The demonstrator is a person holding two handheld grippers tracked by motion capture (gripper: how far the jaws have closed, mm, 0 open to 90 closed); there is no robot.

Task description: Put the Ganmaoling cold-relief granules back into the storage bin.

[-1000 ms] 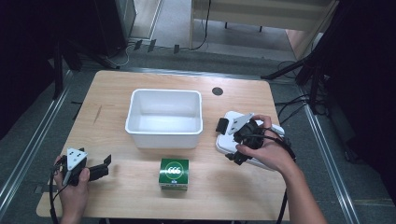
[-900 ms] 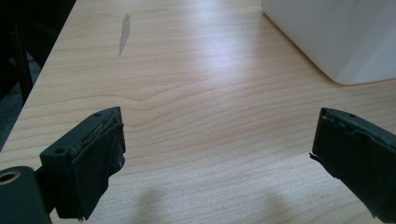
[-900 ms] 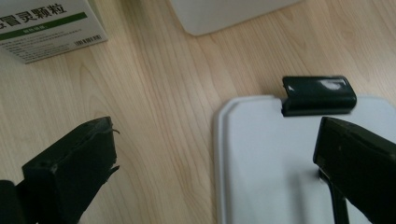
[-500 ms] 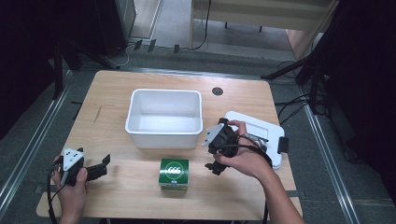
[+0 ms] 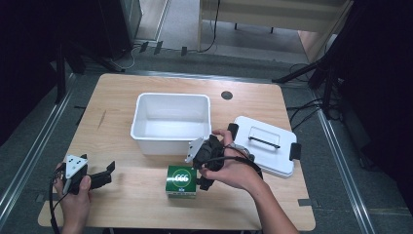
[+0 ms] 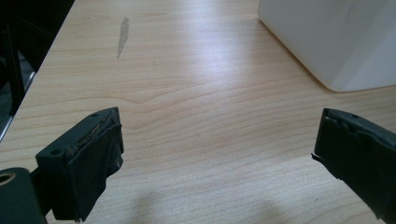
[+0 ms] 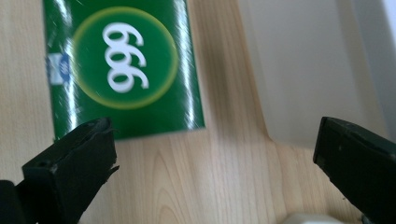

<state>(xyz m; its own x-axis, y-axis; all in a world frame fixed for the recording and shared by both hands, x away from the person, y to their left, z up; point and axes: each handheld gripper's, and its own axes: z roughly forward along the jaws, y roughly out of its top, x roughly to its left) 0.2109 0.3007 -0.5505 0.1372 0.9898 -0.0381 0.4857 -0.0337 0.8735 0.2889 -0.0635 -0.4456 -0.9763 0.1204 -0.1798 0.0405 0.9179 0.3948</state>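
change: right gripper (image 5: 202, 171) has come from the lid (image 5: 265, 144) to just right of the box (image 5: 180, 180), jaws wide, empty | meaning: box pickup likely next | box: just in front of bin (image 5: 170, 122) | left gripper (image 5: 100, 176): far left of bin, open, empty | count: 1 box, 1 bin, 1 lid, 2 grippers

A white bin (image 5: 170, 122) stands just beyond the right tongs (image 5: 200, 169). 1 white lid (image 5: 265, 144) lies flat to their right, on the wooden table (image 5: 122, 204).
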